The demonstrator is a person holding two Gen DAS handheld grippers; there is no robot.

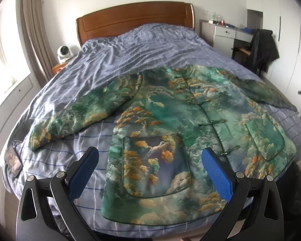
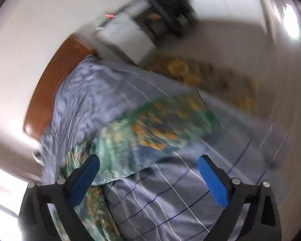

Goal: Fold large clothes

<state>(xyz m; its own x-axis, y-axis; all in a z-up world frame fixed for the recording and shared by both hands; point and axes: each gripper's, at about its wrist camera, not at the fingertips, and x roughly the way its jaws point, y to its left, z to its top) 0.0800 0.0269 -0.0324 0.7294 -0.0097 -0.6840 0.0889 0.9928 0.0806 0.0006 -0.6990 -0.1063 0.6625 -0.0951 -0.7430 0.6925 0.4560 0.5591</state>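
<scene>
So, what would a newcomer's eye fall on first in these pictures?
First, the green jacket with orange cloud print, spread flat with sleeves out on the blue checked bedcover. Behind it stands the brown wooden headboard. Near the camera, the left claw hovers open over the jacket's hem.

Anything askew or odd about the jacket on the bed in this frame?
Nothing damaged. The jacket lies buttoned and flat on the bed, sleeves spread, not yet folded. The right wrist view is heavily motion-blurred, so detail there is unreadable.
</scene>
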